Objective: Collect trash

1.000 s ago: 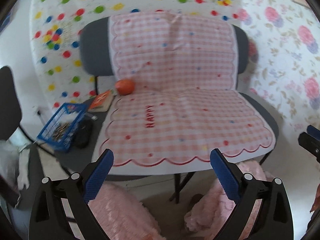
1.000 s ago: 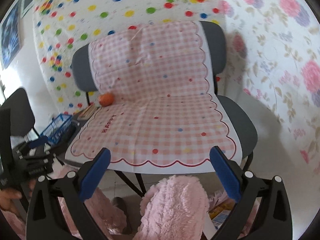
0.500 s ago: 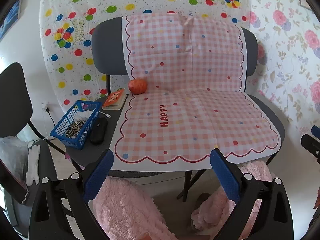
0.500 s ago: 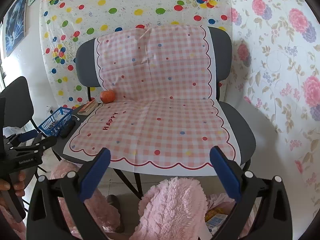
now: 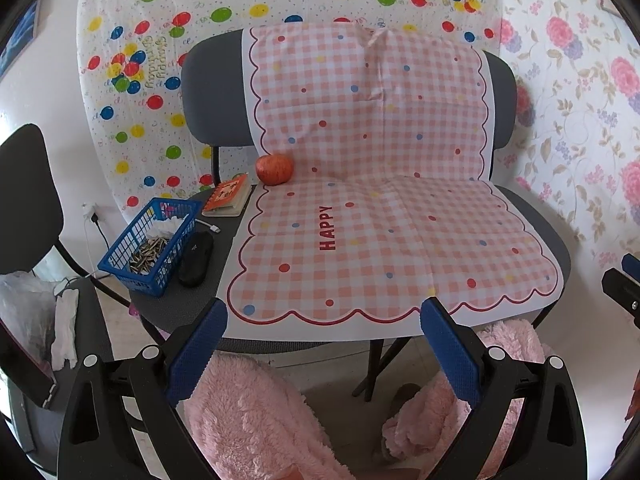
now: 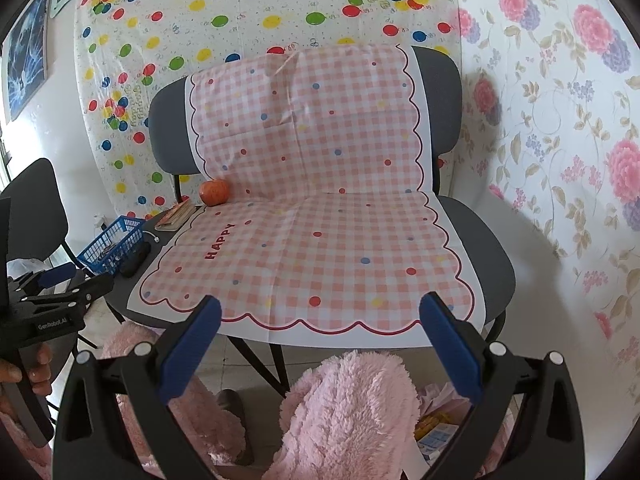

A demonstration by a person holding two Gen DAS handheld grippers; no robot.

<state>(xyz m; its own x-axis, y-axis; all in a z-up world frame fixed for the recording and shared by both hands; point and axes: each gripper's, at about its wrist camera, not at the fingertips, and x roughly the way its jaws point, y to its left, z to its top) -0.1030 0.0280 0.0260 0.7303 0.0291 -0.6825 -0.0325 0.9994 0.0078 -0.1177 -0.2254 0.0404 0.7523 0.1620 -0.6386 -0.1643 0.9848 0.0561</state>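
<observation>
Meanwhile, at the chairs: I hold both claws level, short of the seat edge.
Left claw (image 5: pixel 322 346): wide open, nothing between its blue pads, above pink fluffy trousers (image 5: pixel 256 420).
Right claw (image 6: pixel 320 340): also spread apart and empty; the left one shows at its left edge, a hand (image 6: pixel 18 372) on the grip.
Surface: no counter, but dark chairs (image 5: pixel 216 88) set side by side, draped with a pink checked cloth (image 5: pixel 384 216) printed HAPPY.
Trash, as I judge it: the blue basket (image 5: pixel 150 242) on the bare seat left of the cloth holds what look like seed shells and crumpled white tissue. The cloth itself carries no litter that I can see.
Near it: a black case (image 5: pixel 196 253) just beside the basket, an orange booklet (image 5: pixel 230 196) behind, a white cable (image 5: pixel 208 226) between, an apple (image 5: pixel 275 169) against the chair back.
Elsewhere: paper packets (image 6: pixel 436 432) lie on the floor under the right claw; trash or not, I cannot tell.
Stage: this fits scraps gathered into the basket, or a basket awaiting emptying.
Risk: shells are small and loose, so a pinch may scatter them.
Risk: the basket sits near the seat edge; a nudge could tip it.
Risk: a pad snagging the cloth would drag it and roll the apple.
</observation>
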